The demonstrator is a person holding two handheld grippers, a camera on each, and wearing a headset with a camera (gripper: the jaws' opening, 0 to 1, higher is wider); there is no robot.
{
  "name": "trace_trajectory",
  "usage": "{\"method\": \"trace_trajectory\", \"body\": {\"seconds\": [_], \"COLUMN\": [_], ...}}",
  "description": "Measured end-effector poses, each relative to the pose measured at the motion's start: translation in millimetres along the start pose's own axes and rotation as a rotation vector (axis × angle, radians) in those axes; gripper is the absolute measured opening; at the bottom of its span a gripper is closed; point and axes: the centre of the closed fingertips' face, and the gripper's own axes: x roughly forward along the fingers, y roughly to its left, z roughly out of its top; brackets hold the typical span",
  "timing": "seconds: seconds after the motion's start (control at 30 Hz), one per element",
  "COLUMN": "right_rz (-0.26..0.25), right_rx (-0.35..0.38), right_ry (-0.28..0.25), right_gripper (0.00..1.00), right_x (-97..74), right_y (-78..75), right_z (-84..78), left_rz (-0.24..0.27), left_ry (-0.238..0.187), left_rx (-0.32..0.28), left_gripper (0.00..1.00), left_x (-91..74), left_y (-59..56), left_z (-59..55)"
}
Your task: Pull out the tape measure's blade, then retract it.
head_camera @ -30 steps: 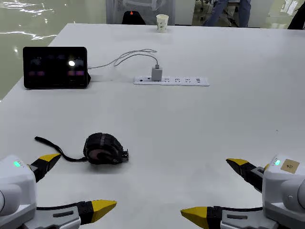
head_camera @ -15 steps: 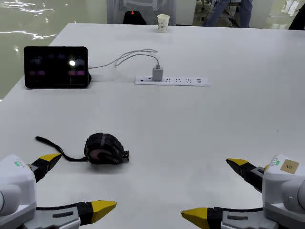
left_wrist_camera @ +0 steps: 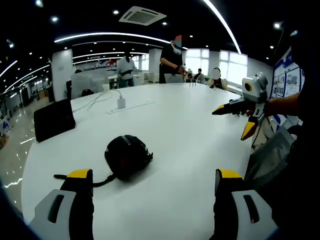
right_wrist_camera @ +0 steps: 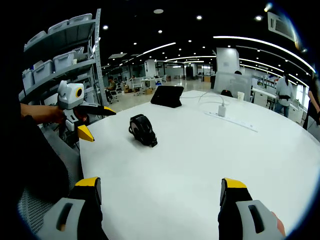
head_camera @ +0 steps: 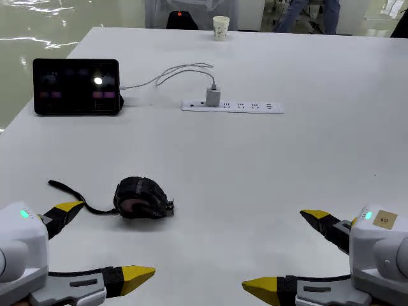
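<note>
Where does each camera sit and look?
Head view: on the head, looking down at the tape measure, left gripper and right gripper.
Left gripper view: on the left gripper, facing the tape measure; own jaws below.
Right gripper view: on the right gripper, facing it from the other side.
Both gripper views share the tape measure.

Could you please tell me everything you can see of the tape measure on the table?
The tape measure is a rounded black case, seemingly rubber-coated plastic, with a dull pinkish disc on the side facing the head view. It rests on the white table, toward the person's left. A thin black wrist strap trails from it across the table to the left. The blade looks wound in, with a small end hook at the case's right end. Only the table touches it.
</note>
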Motion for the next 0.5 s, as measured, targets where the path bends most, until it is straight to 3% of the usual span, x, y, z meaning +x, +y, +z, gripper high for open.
{"method": "trace_trajectory", "body": {"seconds": [0.5], "right_rz": [0.051], "right_rx": [-0.05], "right_ry": [0.021], "right_gripper": [0.98], "right_x": [14.4], "right_y": [-3.0], "right_z": [1.9], "left_rz": [-0.023], "left_ry": [0.011], "left_rx": [0.027], "left_gripper": [0.99], "left_x": [8.4], "left_y": [9.7], "left_z": [2.1]}}
